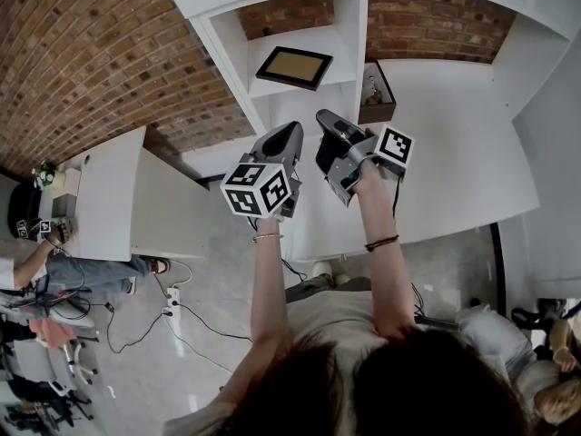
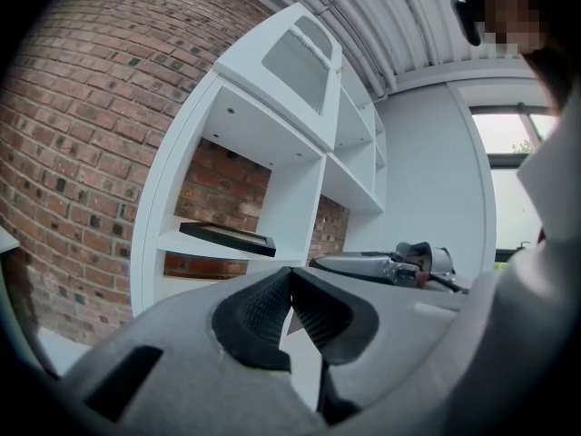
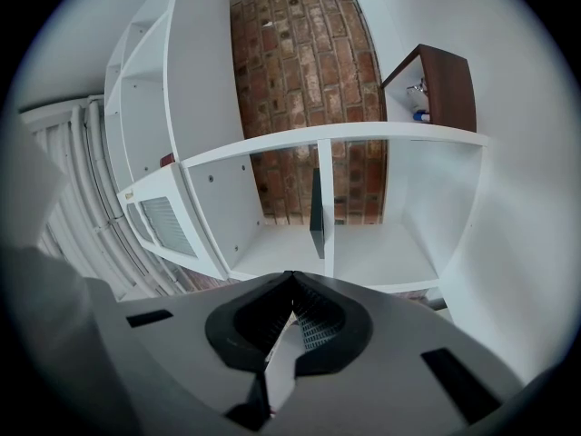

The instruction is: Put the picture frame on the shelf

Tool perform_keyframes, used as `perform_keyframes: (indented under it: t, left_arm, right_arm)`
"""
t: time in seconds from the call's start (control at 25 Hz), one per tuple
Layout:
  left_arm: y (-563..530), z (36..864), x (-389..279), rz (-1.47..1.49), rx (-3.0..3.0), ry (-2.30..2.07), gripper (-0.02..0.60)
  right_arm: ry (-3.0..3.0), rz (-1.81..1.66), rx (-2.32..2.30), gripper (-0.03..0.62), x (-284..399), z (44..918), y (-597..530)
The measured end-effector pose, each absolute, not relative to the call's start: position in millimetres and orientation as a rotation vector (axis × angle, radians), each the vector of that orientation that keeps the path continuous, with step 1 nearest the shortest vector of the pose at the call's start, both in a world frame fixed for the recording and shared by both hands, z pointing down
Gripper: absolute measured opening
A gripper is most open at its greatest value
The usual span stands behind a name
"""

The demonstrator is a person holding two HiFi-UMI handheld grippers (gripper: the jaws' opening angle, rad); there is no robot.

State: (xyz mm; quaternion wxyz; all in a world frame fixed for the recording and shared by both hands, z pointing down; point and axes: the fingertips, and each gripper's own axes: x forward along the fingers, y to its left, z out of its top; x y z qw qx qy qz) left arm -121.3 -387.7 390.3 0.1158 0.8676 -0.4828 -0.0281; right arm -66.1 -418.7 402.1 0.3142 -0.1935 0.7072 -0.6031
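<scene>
Frame (image 1: 293,67), flat black rectangle, lies on white shelf (image 1: 272,91).

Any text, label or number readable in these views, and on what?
No readable text anywhere.
The cube on the left gripper and the cube on the right gripper: square black-and-white patterns, no letters.
The picture frame: no print visible.
The items in the brown box: too small to read.

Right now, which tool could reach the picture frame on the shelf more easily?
Probably left: the left tool sits before the cubby holding the picture frame; the right tool faces the divider.
</scene>
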Motion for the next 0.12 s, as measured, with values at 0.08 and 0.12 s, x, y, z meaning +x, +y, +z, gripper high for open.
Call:
perform_keyframes:
  t: [0.08,0.12]
  left_arm:
    - [-388.1,390.9,-121.5,-0.085,2.541,-1.415,0.011]
    - [-388.2,391.2,-121.6,-0.086,2.541,-1.415,0.011]
  right_arm:
    - [1.872,-1.584,-0.507,0.009,-66.5,401.0,-418.8]
    - [1.875,-1.582,-0.505,0.009,-66.8,400.5,-418.8]
